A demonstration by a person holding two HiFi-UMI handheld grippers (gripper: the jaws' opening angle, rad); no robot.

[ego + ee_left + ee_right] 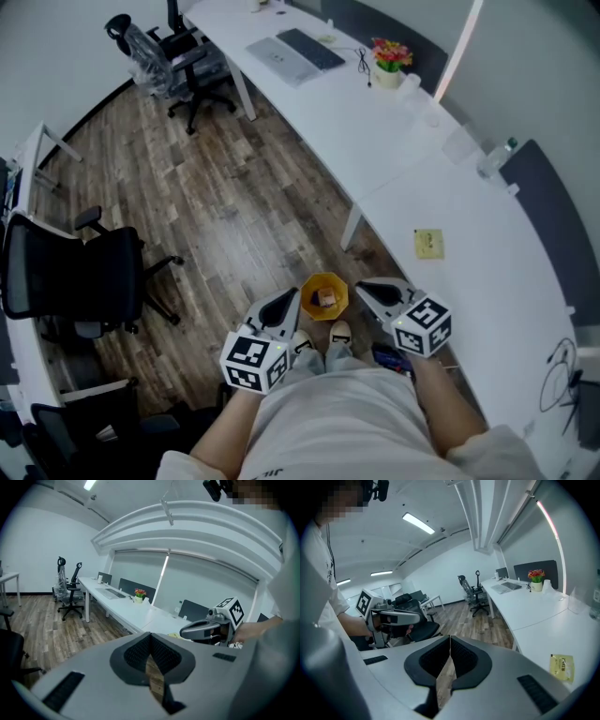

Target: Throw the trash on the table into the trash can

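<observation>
My left gripper is clenched, empty, just beside the orange trash can on the floor. My right gripper is clenched empty too. A yellow packet lies on the white table.

A: What sits in the bin between the fingertips of the left gripper and the right gripper?
B: I can't tell. It's something brownish, maybe crumpled paper, too small in my head view.
A: And the yellow packet beyond the right fingers?
B: The print is unreadable. Behind those fingers, a dark thing is mostly covered by the gripper.
</observation>
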